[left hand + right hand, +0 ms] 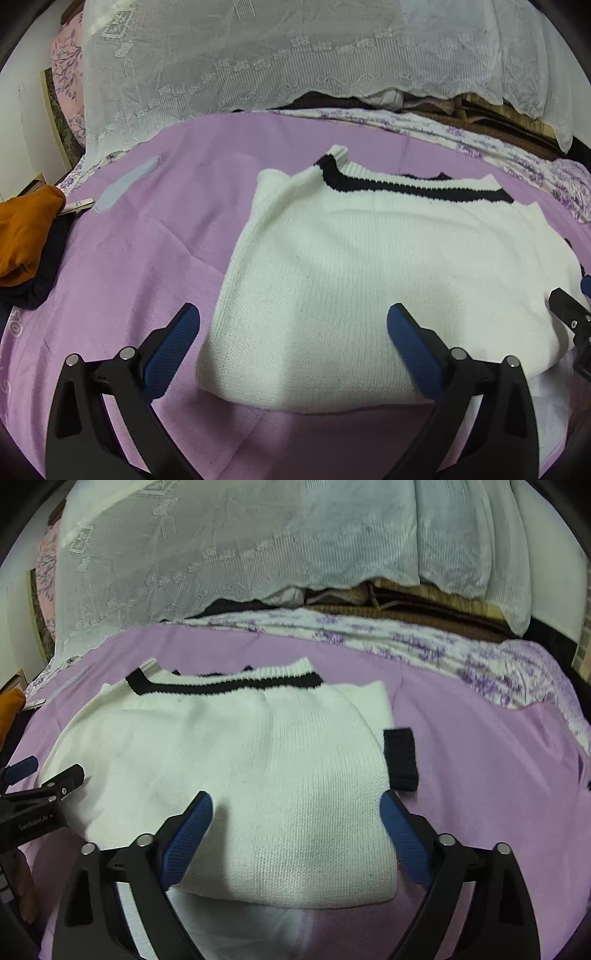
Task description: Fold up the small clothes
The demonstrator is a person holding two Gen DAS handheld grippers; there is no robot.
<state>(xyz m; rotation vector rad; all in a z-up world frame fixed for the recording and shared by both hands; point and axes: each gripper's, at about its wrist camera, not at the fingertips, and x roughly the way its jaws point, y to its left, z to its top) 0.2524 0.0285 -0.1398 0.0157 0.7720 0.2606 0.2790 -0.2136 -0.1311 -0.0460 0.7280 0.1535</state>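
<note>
Folded white sweater (369, 266) on the purple blanket (140, 266) of a bed.

Its black-striped collar (406, 188) points away, long axis running left-right. Left gripper (293, 332) and right gripper (295, 823) both spread apart, empty, over its near edge.

Left gripper (293, 317): jaws spread wide, blue pads (173, 350) facing inward, nothing between them, aimed toward 12 o'clock. Right gripper (295, 805): same wide-open stance, holding nothing. In the right wrist view, the left unit sits at 9 o'clock.
</note>
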